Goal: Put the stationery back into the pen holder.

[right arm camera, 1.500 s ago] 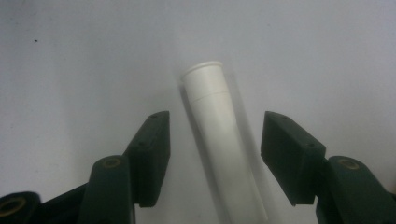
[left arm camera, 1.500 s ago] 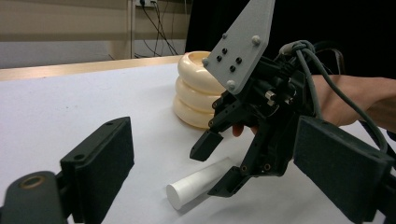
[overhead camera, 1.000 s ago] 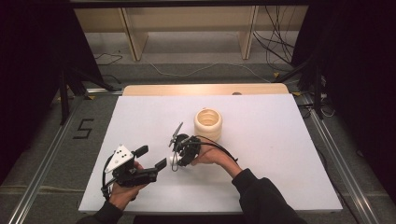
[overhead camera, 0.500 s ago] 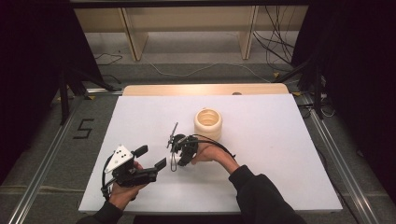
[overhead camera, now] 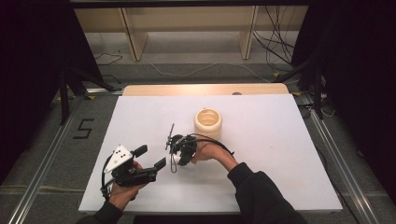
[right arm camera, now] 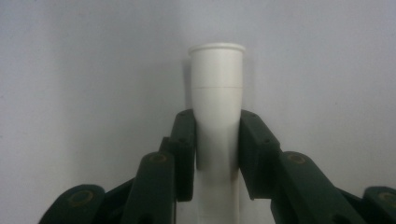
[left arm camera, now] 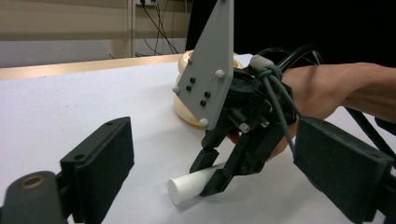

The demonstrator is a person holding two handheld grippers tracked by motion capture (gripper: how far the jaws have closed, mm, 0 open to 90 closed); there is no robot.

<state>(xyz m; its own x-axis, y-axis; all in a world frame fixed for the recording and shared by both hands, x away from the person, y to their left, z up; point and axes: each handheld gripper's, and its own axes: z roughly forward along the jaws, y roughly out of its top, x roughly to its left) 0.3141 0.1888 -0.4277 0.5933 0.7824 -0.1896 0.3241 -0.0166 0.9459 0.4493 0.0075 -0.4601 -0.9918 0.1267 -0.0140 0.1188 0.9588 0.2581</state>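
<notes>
Two grippers work over the white table (overhead camera: 280,154). In the high view the right gripper (overhead camera: 176,156) sits near the table's middle, tipped down toward the surface, with the person's right hand (overhead camera: 210,153) behind it and its cable looping over the wrist. Its jaws have just been closing, and the right gripper view shows a white cup (right arm camera: 217,112) lying on its side between them, both pads against its narrower part while the rimmed mouth sticks out past the tips. Seen from the left gripper view, the cup (left arm camera: 194,184) lies on the table with its open mouth toward the camera, the right gripper (left arm camera: 212,175) coming down on it from above and its grey plate standing up over it. The left gripper (overhead camera: 150,157) is held low near the front left part of the table in the left hand (overhead camera: 122,192), jaws spread wide with nothing between them, pointing toward the cup but well short of it. A cream ribbed jar (overhead camera: 208,123) stands upright just behind the right hand, apart from the cup; its lower wall (left arm camera: 184,109) shows behind the grey plate in the left gripper view.
</notes>
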